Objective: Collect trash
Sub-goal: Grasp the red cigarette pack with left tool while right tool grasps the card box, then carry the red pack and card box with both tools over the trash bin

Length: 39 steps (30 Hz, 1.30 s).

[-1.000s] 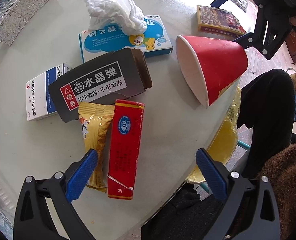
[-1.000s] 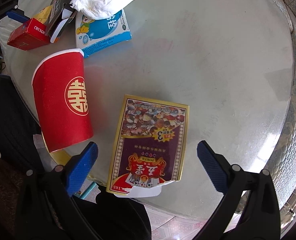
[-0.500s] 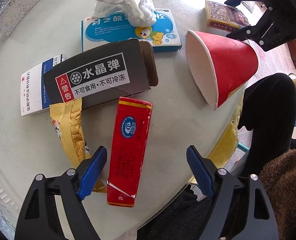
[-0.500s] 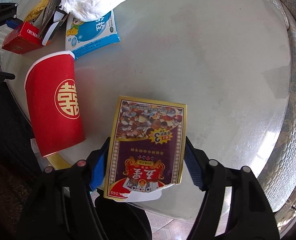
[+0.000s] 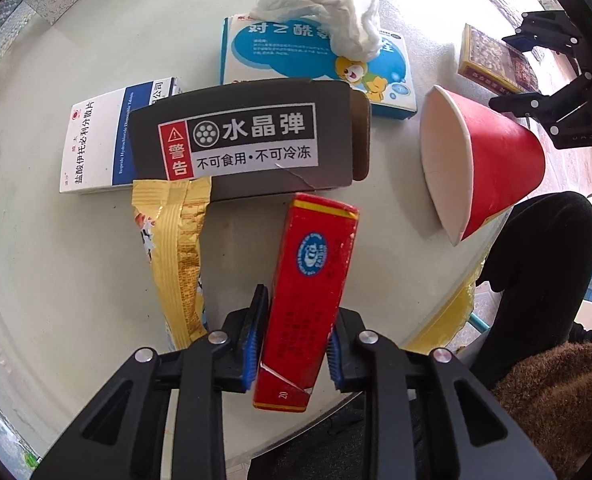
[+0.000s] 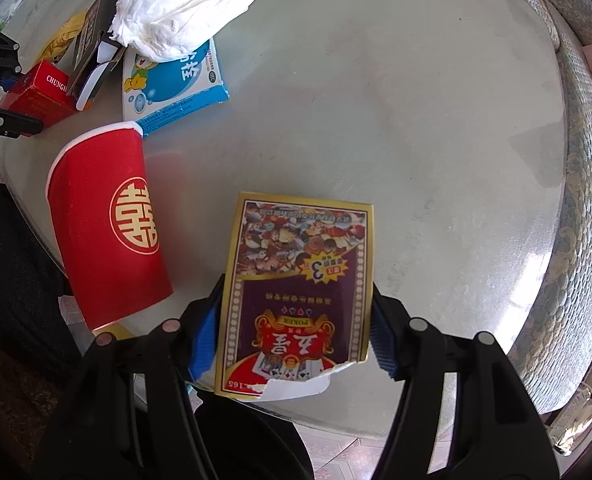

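Note:
My left gripper [image 5: 294,344] is shut on a red cigarette box [image 5: 310,288] at the near edge of the round glass table [image 5: 56,280]. My right gripper [image 6: 292,332] is shut on a purple and gold poker card box [image 6: 298,284], also at the table edge. A red paper cup [image 5: 484,168] lies on its side between the two; it also shows in the right wrist view [image 6: 108,224]. A yellow wrapper [image 5: 176,248], a grey carton [image 5: 252,144], a white medicine box [image 5: 104,140], a blue medicine box [image 5: 316,64] and a crumpled tissue [image 5: 328,12] lie beyond.
A yellow bag [image 5: 448,320] hangs below the table edge near the person's dark legs [image 5: 536,272]. A patterned cushion [image 6: 576,200] rims the table on the right. The far half of the glass [image 6: 396,100] is bare.
Both grippers moved forward and shut: the left one closed on the red cigarette box, the right one tightened on the poker card box.

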Each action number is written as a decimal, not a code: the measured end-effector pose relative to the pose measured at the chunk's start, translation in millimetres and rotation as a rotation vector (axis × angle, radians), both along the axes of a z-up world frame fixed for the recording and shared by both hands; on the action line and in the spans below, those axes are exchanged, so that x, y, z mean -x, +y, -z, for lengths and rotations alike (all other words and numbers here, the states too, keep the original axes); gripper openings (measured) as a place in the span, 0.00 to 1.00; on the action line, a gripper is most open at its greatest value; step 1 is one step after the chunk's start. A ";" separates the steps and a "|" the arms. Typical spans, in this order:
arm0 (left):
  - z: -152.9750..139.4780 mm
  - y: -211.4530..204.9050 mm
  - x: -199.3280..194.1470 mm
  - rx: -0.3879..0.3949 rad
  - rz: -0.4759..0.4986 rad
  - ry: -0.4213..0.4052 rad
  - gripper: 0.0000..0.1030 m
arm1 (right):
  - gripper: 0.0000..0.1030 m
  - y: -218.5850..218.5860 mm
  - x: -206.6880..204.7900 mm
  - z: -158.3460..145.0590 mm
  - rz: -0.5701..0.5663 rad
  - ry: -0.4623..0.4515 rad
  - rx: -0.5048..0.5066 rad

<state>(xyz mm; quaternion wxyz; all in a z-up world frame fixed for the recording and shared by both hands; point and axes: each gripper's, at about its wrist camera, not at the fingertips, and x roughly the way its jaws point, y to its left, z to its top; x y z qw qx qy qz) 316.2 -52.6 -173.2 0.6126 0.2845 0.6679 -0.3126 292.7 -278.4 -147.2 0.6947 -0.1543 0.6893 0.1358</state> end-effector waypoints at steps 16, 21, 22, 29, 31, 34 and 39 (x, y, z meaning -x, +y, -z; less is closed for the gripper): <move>-23.5 12.3 -0.4 0.015 -0.147 -0.045 0.22 | 0.60 11.7 11.9 -38.0 0.075 -0.120 0.028; -47.4 10.2 7.6 0.024 -0.169 -0.087 0.22 | 0.60 26.2 25.6 -60.1 0.066 -0.174 0.026; -52.7 10.5 9.9 0.031 -0.172 -0.092 0.22 | 0.60 30.8 28.5 -65.6 0.058 -0.184 0.020; -102.5 9.8 48.4 0.060 -0.183 -0.161 0.22 | 0.60 67.9 55.4 -117.2 0.004 -0.259 -0.002; -115.5 10.7 65.3 0.063 -0.186 -0.184 0.22 | 0.60 81.0 70.1 -132.7 -0.016 -0.280 -0.011; -131.3 12.4 91.3 0.067 -0.185 -0.218 0.22 | 0.60 96.5 90.3 -149.2 -0.041 -0.308 -0.017; -145.5 21.6 133.2 0.078 -0.180 -0.248 0.22 | 0.60 119.0 125.2 -164.3 -0.072 -0.329 -0.035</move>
